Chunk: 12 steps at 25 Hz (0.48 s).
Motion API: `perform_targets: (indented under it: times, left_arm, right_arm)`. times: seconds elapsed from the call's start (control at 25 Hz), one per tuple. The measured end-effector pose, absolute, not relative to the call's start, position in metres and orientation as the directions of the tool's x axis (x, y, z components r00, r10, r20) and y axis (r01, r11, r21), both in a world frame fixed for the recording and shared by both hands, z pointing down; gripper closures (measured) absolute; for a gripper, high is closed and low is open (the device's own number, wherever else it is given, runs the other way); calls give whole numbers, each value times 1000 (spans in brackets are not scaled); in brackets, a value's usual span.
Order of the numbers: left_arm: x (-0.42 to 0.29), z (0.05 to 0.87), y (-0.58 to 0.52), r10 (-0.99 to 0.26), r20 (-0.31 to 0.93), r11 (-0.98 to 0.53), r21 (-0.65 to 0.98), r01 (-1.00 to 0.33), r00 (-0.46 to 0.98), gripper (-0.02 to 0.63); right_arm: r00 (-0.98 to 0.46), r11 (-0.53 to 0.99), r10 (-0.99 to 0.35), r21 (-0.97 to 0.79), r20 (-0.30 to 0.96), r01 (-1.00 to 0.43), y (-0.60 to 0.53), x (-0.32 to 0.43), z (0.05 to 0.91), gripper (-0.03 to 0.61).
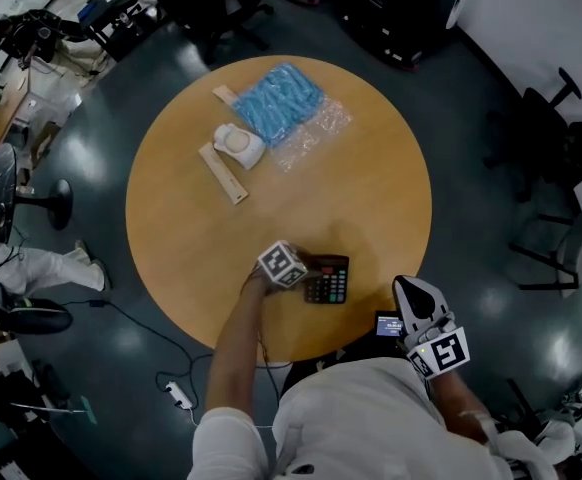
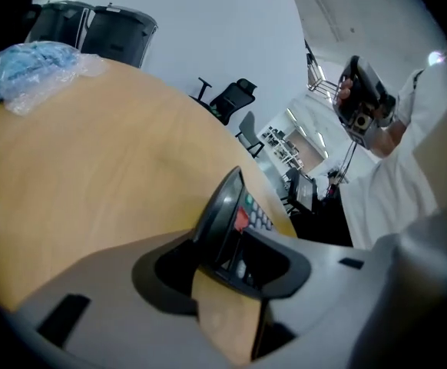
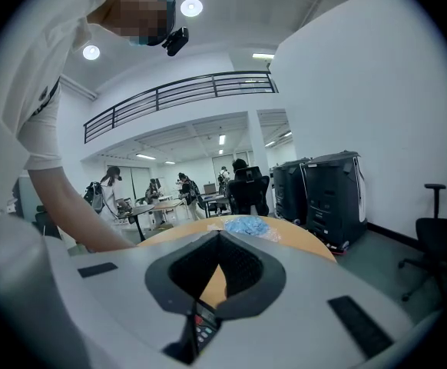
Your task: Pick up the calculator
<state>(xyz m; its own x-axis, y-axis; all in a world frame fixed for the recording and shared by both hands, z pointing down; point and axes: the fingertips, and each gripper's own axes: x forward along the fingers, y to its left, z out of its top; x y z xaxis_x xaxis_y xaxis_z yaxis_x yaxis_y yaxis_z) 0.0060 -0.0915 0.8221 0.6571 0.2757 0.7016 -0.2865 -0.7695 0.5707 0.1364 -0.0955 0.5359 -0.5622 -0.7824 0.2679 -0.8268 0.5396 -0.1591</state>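
The calculator (image 1: 329,279) lies flat on the round wooden worktop (image 1: 191,218), close to the rim nearest the person and a little right of centre, keys facing up. The left gripper (image 1: 307,270) reaches it from its left side, and the marker cube on top is tipped over at an angle. In the left gripper view the jaws of the left gripper (image 2: 239,246) stand apart, with the near end of the calculator (image 2: 235,206) between them. The raised dark back of that end is just beside one pad and the keyed face just beside the other. A wedge of bare worktop shows in the gap below it, and I cannot make out that either pad presses on it. The right gripper (image 1: 412,290) hangs at the worktop's rim to the right of the calculator, apart from it, and points across toward the far side. In the right gripper view the jaws of the right gripper (image 3: 220,244) are drawn together at the tips and grip nothing. Only a thin sliver of worktop and a strip of the calculator (image 3: 200,327) show through the slit lower down. A clear bag of blue items (image 1: 279,101) lies at the far side, well apart from the calculator.
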Motion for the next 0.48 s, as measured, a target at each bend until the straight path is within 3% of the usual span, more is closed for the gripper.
perform_targets:
  times: [0.24, 0.48]
  left_arm:
    - [-1, 815, -83, 196, 698, -746, 562, -358, 688, 460]
    - [-7, 788, -74, 20, 670, -701, 539, -468, 742, 520]
  right_arm:
    - [-577, 554, -776, -162, 253, -816, -99, 137, 535, 564]
    - [-603, 582, -765, -157, 227, -798, -98, 127, 534, 564]
